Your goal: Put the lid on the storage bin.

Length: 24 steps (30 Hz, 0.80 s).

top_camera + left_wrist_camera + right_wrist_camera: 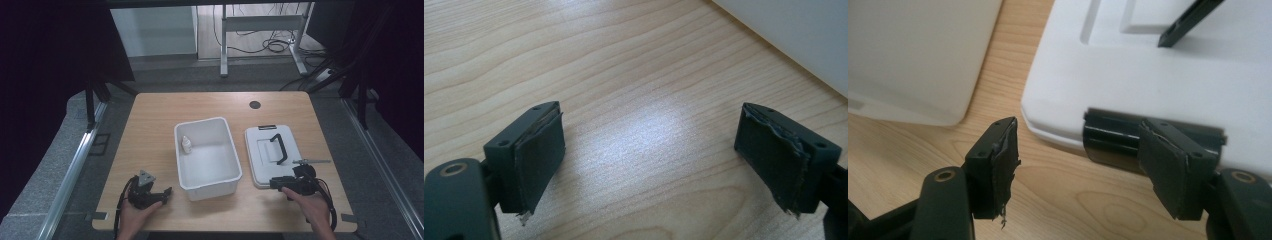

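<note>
A white open bin (207, 177) stands mid-table with a small white bottle (186, 145) inside at its left wall. Right of it lies the bin's white lid (262, 150) with a raised black handle (278, 148). My left gripper (161, 194) rests on the wood left of the bin's near corner, open, with bare table between its pads (541, 160). My right gripper (280, 184) is open at the lid's near edge (1128, 85), its jaws around the black latch (1110, 142) there; the bin's wall (918, 55) stands to the left.
A thin metal tool (312, 161) lies right of the lid. The wooden table (155, 120) has a dark round grommet (255, 104) near its far edge. A desk frame and cables stand on the floor beyond.
</note>
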Motion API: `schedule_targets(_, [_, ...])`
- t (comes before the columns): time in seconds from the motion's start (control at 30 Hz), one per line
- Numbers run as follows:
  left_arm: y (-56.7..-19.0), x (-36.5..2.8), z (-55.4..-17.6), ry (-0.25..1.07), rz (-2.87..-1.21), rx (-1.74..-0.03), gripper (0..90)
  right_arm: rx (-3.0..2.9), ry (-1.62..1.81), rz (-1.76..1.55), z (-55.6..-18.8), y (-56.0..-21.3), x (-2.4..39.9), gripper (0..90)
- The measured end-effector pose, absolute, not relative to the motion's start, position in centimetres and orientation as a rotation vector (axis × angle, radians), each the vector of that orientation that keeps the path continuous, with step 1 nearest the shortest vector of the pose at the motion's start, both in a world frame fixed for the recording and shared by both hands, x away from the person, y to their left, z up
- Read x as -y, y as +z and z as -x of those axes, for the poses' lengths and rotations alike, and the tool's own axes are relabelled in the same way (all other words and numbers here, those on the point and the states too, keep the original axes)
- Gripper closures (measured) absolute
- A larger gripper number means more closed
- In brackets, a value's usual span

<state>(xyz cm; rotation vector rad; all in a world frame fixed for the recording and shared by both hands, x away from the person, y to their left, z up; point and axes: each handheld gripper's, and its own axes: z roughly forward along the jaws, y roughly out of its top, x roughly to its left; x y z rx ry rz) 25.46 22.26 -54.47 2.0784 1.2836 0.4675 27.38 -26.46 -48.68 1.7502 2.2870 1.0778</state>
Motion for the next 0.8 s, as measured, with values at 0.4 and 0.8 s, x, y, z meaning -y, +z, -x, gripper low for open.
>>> schedule_targets(0.4, [-54.5,-22.3,-25.4,0.467,-2.080,-1.281,12.3,-2.280,1.078,-1.767,-27.1,-48.7,27.1,32.9])
schedule_targets(0.8, [-54.5,-22.3,-25.5,0.466,-2.079,-1.281,12.3,-2.302,1.071,-1.820,-27.8,-47.2,27.0,33.0])
